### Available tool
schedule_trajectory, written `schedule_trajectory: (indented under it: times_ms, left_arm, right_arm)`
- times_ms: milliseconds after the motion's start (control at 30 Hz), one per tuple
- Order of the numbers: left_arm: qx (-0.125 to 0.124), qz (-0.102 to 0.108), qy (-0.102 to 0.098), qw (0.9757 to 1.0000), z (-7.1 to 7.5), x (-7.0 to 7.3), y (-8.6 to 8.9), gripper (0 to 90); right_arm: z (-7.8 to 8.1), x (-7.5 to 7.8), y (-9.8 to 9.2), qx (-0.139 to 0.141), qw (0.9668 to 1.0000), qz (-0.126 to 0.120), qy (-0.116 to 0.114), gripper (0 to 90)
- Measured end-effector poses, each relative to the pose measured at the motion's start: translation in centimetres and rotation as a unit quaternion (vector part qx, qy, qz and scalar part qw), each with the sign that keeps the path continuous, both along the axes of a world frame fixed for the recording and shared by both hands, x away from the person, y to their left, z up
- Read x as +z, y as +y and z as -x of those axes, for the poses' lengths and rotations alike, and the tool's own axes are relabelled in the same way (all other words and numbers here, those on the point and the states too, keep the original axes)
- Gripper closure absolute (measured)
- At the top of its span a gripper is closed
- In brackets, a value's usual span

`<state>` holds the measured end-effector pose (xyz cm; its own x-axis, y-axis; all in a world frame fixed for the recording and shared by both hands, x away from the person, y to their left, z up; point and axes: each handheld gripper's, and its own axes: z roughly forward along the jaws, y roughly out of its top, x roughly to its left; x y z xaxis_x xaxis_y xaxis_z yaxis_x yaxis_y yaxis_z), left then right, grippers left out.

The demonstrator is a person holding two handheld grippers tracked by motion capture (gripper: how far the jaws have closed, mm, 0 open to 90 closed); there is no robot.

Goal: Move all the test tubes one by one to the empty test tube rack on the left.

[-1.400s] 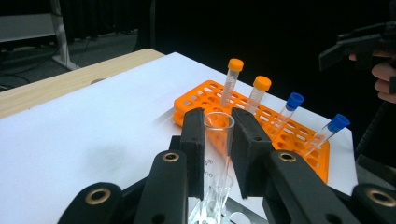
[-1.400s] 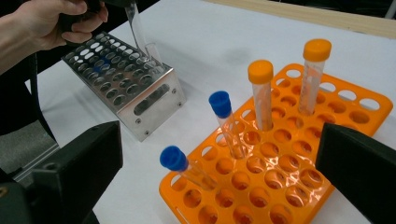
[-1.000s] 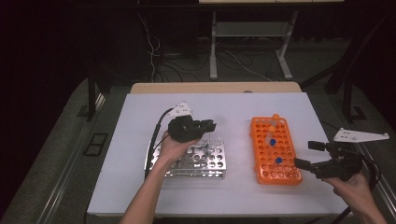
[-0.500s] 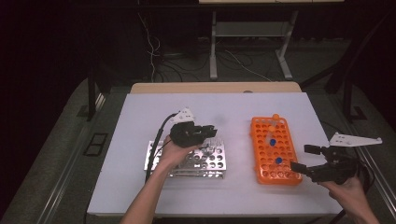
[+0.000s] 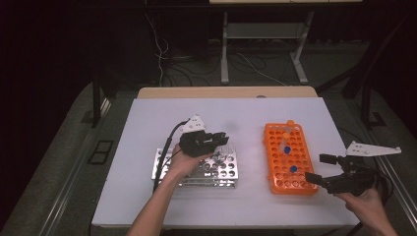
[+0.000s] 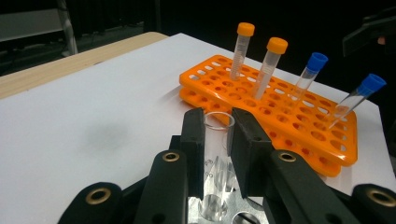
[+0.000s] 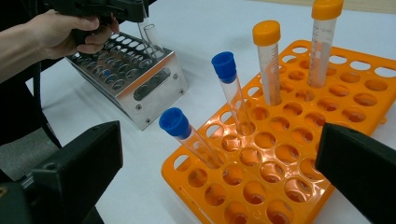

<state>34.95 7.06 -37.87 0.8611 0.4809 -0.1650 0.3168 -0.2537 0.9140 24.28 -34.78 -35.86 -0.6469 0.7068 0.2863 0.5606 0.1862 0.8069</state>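
Gripping an uncapped glass tube (image 6: 217, 140) over the metal rack (image 5: 216, 169), the left gripper (image 6: 218, 128) pinches it; right gripper (image 5: 322, 169) waits spread beside the orange rack (image 5: 275, 162), transfer seemingly just begun.

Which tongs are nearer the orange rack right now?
Right. The right tongs sit open at the orange rack's near right corner; the left tongs are off to its left over the metal rack, gripping a clear tube.

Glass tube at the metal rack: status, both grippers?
Left gripper shut on open glass tube, lower end at metal rack. Right gripper open, holding nothing, beside orange rack. Nothing in the way.
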Motion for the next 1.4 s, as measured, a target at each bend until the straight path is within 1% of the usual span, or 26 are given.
schedule_trajectory:
  times_ms: [100, 167, 267, 367, 433, 500, 567, 633, 700, 767, 800, 867, 1100, 1167, 1200, 1233, 1267, 1300, 1367, 1400]
  left_arm:
    - [-0.001, -0.002, 0.012, 0.9999, 0.0, -0.1, 0.2, 72.9]
    - [-0.006, -0.008, 0.022, 0.9997, 0.1, -0.1, 0.3, 71.6]
    - [-0.008, -0.009, 0.023, 0.9997, 0.2, -0.1, 0.4, 67.8]
    - [-0.012, -0.002, 0.041, 0.9991, 0.1, -0.1, 0.4, 58.0]
    - [-0.011, -0.001, 0.047, 0.9988, 0.2, 0.1, 0.5, 50.7]
    - [-0.002, -0.003, 0.048, 0.9988, 0.4, 0.3, 0.5, 40.1]
    - [0.003, -0.005, 0.049, 0.9988, 0.7, 0.6, 0.7, 34.8]
    - [0.014, -0.006, 0.050, 0.9986, 1.0, 1.0, 0.9, 26.1]
    - [0.014, -0.007, 0.051, 0.9986, 1.4, 1.3, 1.1, 20.6]
    - [0.012, -0.008, 0.049, 0.9987, 1.8, 1.7, 1.3, 11.7]
    - [0.014, -0.007, 0.049, 0.9986, 2.1, 1.9, 1.3, 8.8]
    - [0.018, -0.011, 0.050, 0.9985, 2.6, 2.2, 1.4, 0.0]
    - [0.020, 0.004, 0.035, 0.9992, 4.9, 2.8, 2.8, 0.0]
    - [0.021, 0.010, 0.033, 0.9992, 5.5, 2.8, 3.4, 0.0]
    - [0.021, 0.010, 0.033, 0.9992, 5.5, 2.8, 3.4, 0.0]
    - [0.023, 0.014, 0.031, 0.9991, 6.1, 2.8, 3.9, 0.0]
    - [0.024, 0.018, 0.030, 0.9991, 6.3, 2.7, 4.1, 0.0]
    - [0.024, 0.018, 0.030, 0.9991, 6.3, 2.7, 4.1, 0.0]
    - [0.026, 0.021, 0.030, 0.9990, 6.9, 2.4, 4.6, 0.0]
    - [0.025, 0.022, 0.030, 0.9990, 7.1, 2.3, 4.7, 0.0]
  right_arm:
    - [0.0, -0.1, 0.1, 0.001, 1.0000, -0.001, 0.001, 0.4]
    - [0.0, -0.1, 0.1, 0.002, 1.0000, 0.000, 0.000, 0.4]
    - [0.0, -0.1, 0.1, 0.002, 1.0000, -0.001, 0.001, 0.4]
    - [0.0, -0.1, 0.1, 0.002, 1.0000, -0.002, 0.001, 0.4]
    - [0.0, -0.1, 0.2, 0.003, 1.0000, 0.000, 0.002, 0.4]
    - [0.0, -0.2, 0.2, 0.004, 1.0000, 0.001, 0.004, 0.4]
    - [0.0, -0.2, 0.3, 0.005, 1.0000, 0.001, 0.004, 0.4]
    - [-0.1, -0.2, 0.3, 0.006, 1.0000, 0.001, 0.003, 0.4]
    - [-0.1, -0.2, 0.4, 0.007, 1.0000, 0.001, 0.004, 0.4]
    - [-0.1, -0.2, 0.5, 0.009, 0.9999, 0.003, 0.004, 0.4]
    - [-0.1, -0.2, 0.5, 0.011, 0.9999, 0.004, 0.005, 0.4]
    - [-0.2, -0.2, 0.7, 0.015, 0.9999, 0.006, 0.006, 0.4]
    - [-0.8, -0.7, 1.7, 0.033, 0.9992, 0.019, 0.014, 0.4]
    - [-1.0, -0.9, 2.1, 0.038, 0.9988, 0.026, 0.019, 0.4]
    - [-1.1, -1.1, 2.3, 0.042, 0.9985, 0.028, 0.022, 0.4]
    - [-1.2, -1.3, 2.5, 0.045, 0.9982, 0.032, 0.023, 0.4]
    - [-1.3, -1.4, 2.7, 0.047, 0.9980, 0.034, 0.026, 0.4]
    - [-1.4, -1.6, 2.9, 0.049, 0.9977, 0.036, 0.029, 0.4]
    - [-1.5, -1.9, 3.4, 0.054, 0.9971, 0.043, 0.032, 0.5]
    - [-1.6, -2.0, 3.6, 0.056, 0.9967, 0.047, 0.035, 3.0]
